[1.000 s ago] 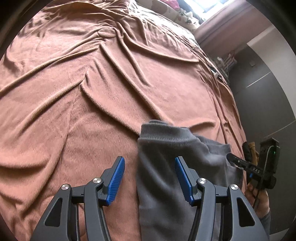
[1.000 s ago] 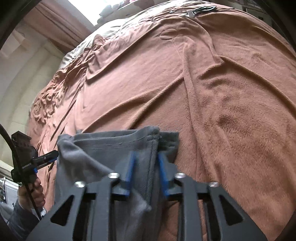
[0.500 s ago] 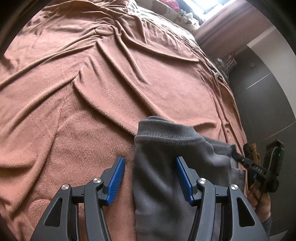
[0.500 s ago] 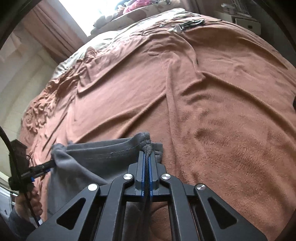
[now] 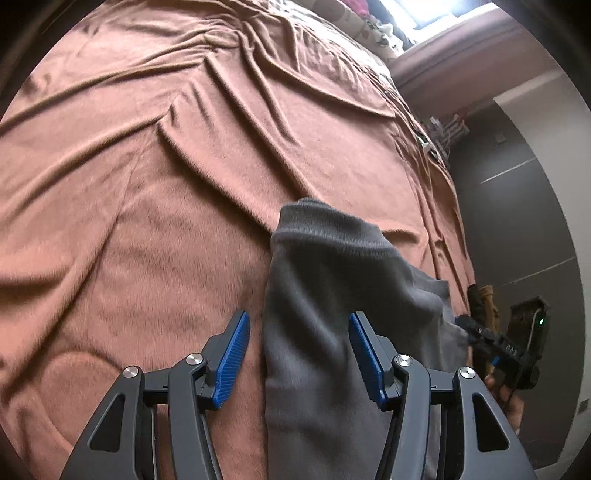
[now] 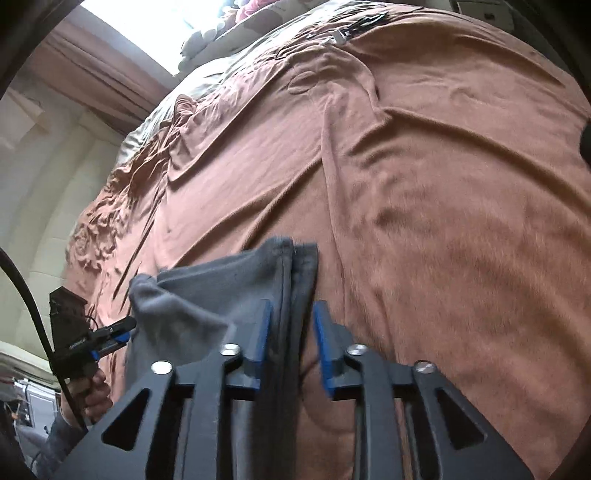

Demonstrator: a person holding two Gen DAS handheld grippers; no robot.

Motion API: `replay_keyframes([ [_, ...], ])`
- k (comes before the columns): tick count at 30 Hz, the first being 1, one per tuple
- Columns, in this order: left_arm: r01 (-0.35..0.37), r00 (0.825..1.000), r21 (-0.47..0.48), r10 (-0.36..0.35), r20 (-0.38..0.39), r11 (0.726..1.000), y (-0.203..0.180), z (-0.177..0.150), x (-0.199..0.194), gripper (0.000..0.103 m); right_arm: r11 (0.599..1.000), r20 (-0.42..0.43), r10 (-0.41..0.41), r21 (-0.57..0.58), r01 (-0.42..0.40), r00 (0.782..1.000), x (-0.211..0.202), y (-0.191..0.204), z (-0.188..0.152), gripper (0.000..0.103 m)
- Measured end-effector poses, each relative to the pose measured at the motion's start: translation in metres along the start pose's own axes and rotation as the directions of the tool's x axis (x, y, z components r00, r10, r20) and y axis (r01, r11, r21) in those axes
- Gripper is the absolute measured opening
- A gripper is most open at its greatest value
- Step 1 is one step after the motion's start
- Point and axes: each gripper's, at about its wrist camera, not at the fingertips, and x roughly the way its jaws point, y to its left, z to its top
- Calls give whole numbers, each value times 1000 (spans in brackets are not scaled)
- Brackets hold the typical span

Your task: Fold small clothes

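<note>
A grey fleece garment (image 5: 325,295) lies on the brown blanket (image 5: 147,184), its hemmed edge pointing away from me. My left gripper (image 5: 299,354) is open, with the garment's left side between its blue pads. In the right wrist view the same garment (image 6: 229,288) shows its seamed right edge between the pads of my right gripper (image 6: 291,336), which is open. The right gripper also shows at the far right of the left wrist view (image 5: 480,328), and the left gripper at the far left of the right wrist view (image 6: 114,332).
The brown blanket (image 6: 443,184) covers a wide bed with many creases. Pillows and soft items (image 5: 369,22) sit at the head by a bright window. A dark wall (image 5: 517,184) stands along the bed's right side.
My right gripper was open, shut on the garment's seamed edge half a second ago, and has opened again. The left gripper stayed open and moved slightly forward along the garment.
</note>
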Motion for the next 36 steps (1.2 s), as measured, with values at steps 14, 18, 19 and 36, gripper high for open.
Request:
replay_keyframes([
  [14, 46, 996, -18, -48, -76, 999, 1, -28, -9, 57, 978, -73, 205, 51, -202, 976, -9, -24, -34, 59],
  [18, 62, 993, -40, -66, -103, 997, 1, -28, -10, 52, 984, -119, 179, 32, -177, 977, 2, -23, -34, 59],
  [19, 61, 992, -35, -64, -106, 998, 0, -29, -9, 52, 984, -125, 179, 47, -174, 976, 5, -27, -32, 59],
  [36, 143, 987, -73, -148, -63, 987, 7, 1, 18, 28, 950, -141, 303, 127, -286, 943, 62, -36, 0, 41],
])
